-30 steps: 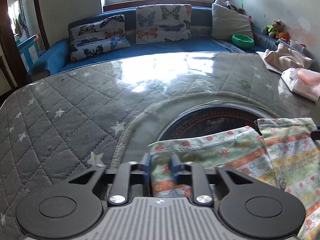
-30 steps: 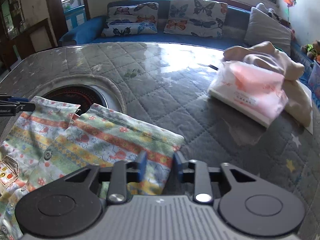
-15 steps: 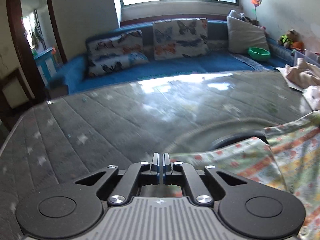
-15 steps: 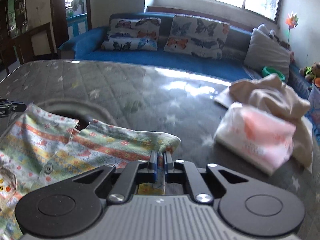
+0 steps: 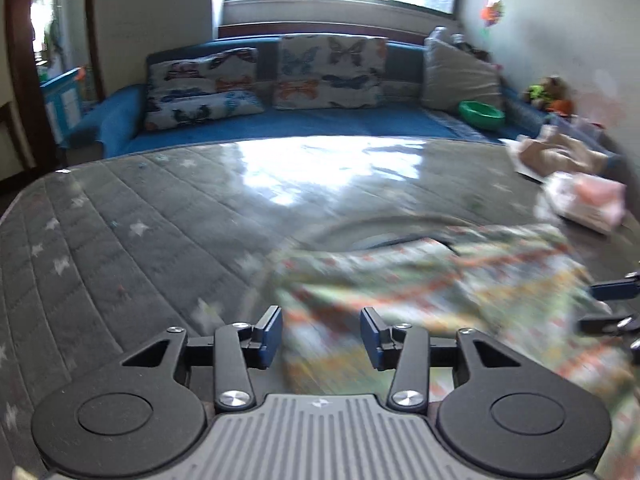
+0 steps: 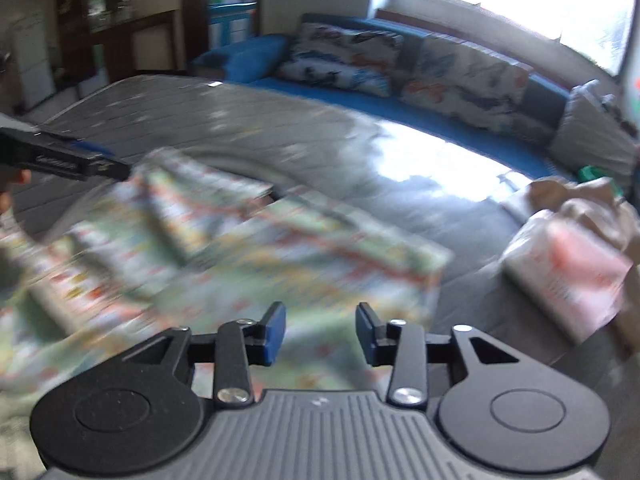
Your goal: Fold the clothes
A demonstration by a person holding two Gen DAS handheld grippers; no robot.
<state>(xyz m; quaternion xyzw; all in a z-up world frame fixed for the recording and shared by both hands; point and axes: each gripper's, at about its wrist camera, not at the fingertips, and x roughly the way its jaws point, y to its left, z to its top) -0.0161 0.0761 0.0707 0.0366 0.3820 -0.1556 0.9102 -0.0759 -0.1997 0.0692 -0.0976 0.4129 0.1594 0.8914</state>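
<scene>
Left wrist view: the left gripper [image 5: 321, 334] now stands wide, with nothing between its blue pads [image 5: 270, 334]. Half a second ago those pads were pressed together on the near edge of the patterned garment [image 5: 420, 280]; a second ago they were apart around that same edge. So a pinch, a short carry and a release have taken place. The garment lies blurred across the lower right of the frame on the grey quilted table cover [image 5: 140, 240], its far edge over the dark round inset [image 5: 384, 240]. The right gripper's fingers [image 5: 612, 292] poke in at the right edge. The pink packet [image 5: 584, 200] sits at upper right, apart from the garment.

Right wrist view: the right gripper [image 6: 321, 334] is equally wide and empty, whereas half a second ago it was clamped on the garment's right corner. The garment [image 6: 248, 256] spreads over the centre and left of the frame, heavily smeared by motion, so I cannot tell how neatly the layers lie. The left gripper's finger [image 6: 72, 162] enters at middle left. The pink packet [image 6: 568, 276] and beige cloth [image 6: 588, 200] stay at right.

Judgement: one fold looks just laid down and let go; more folds probably remain
</scene>
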